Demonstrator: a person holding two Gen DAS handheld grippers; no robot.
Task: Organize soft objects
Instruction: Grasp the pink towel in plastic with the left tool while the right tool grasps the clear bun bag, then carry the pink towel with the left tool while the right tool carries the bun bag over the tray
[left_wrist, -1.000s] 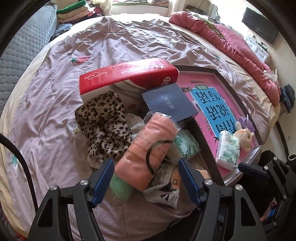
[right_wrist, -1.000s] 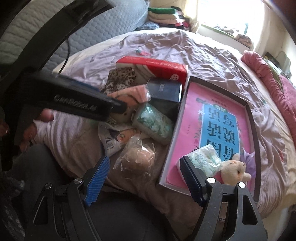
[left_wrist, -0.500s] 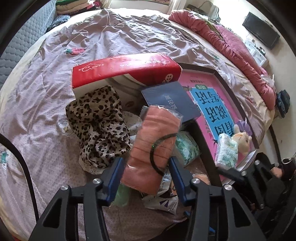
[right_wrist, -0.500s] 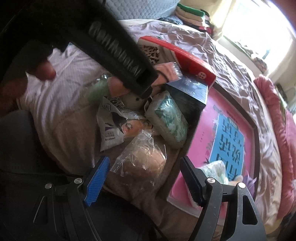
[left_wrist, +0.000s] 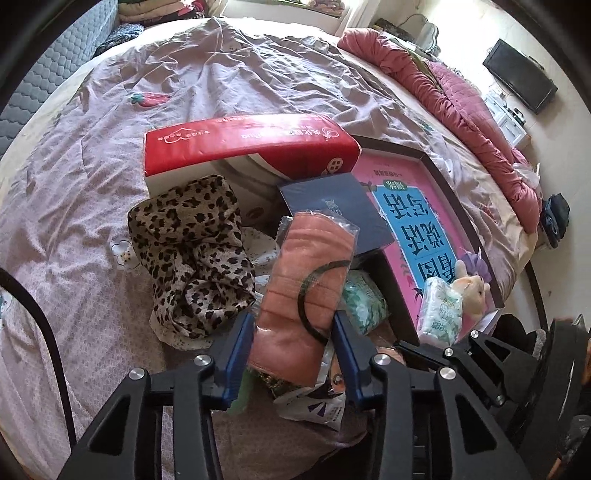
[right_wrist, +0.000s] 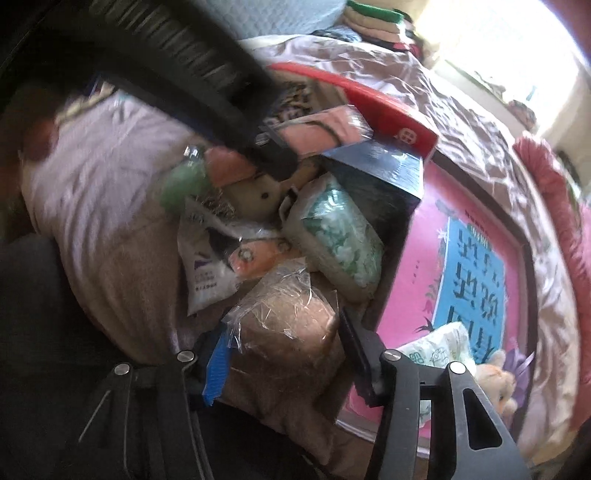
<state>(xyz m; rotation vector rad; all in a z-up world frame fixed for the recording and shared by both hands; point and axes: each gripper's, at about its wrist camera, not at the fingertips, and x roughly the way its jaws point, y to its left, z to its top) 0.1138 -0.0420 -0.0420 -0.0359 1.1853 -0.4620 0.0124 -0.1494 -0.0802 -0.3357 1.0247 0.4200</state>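
Closing together, the left gripper (left_wrist: 293, 341) pinches one salmon towel in clear wrap (left_wrist: 306, 280), and the right gripper (right_wrist: 282, 360) nips one tan bundle in crinkly plastic (right_wrist: 288, 325), both just beside the pink tray (left_wrist: 428, 206). Next, probably: lift, drop inside. Beyond: one red tissue box (left_wrist: 251, 142).

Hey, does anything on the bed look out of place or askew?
Yes. The dark blue box sits tilted, one side propped on the pink tray's rim. The leopard-print cloth lies crumpled, not folded. Nothing looks spilled or torn.
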